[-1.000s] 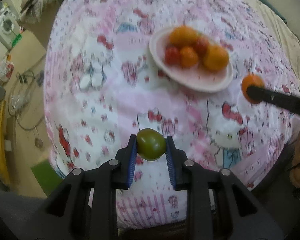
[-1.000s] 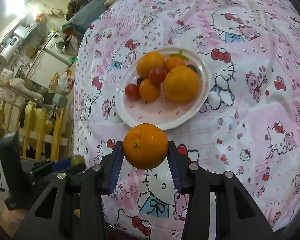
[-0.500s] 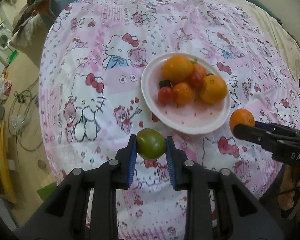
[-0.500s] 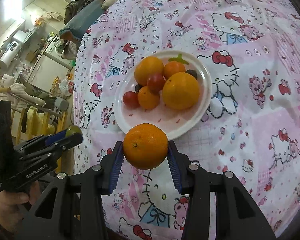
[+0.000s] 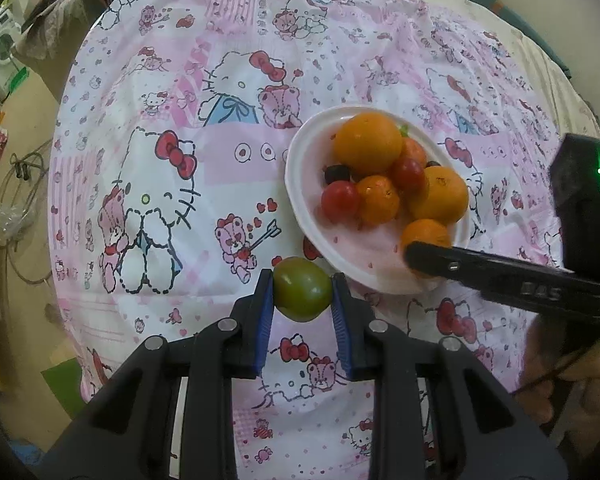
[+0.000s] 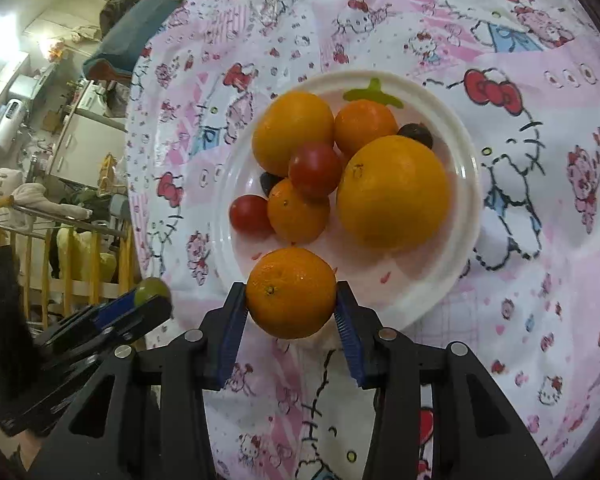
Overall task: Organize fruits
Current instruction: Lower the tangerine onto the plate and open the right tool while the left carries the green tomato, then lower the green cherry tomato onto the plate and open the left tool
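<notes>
Green first: nearest the left camera, the left gripper point(image 5: 303, 295) is clamped on a small green tomato point(image 5: 302, 294), blue pads pressed to both its sides, poised just short of the near rim of the white plate point(image 5: 296, 184) and not yet over it. Over on the other side, the right gripper point(image 6: 291, 293) is clamped on a mandarin point(image 6: 291, 293), and that one hangs over the plate's near, bare part, just in front of the pile. Both tools tilt steeply down toward the cloth, the left more sharply; a hand point(image 5: 560, 376) shows low at the edge of the left view, wrapped round the right tool's handle. Now the risks, as I read them. That pile beyond the bare patch is heaped: a small orange point(image 6: 298, 210), two red tomatoes point(image 6: 315, 169), then two big oranges point(image 6: 394, 192) and more behind. Round fruit on a shallow plate, so a mandarin let go from too high could roll, knock the heap, or run off the rim onto the pink cartoon-print tablecloth point(image 5: 160, 160). The two grippers close on the same near rim, and they could bump each other if both go in together. The green tomato looks soft; a harder squeeze might bruise it. One at a time looks the safer call.
</notes>
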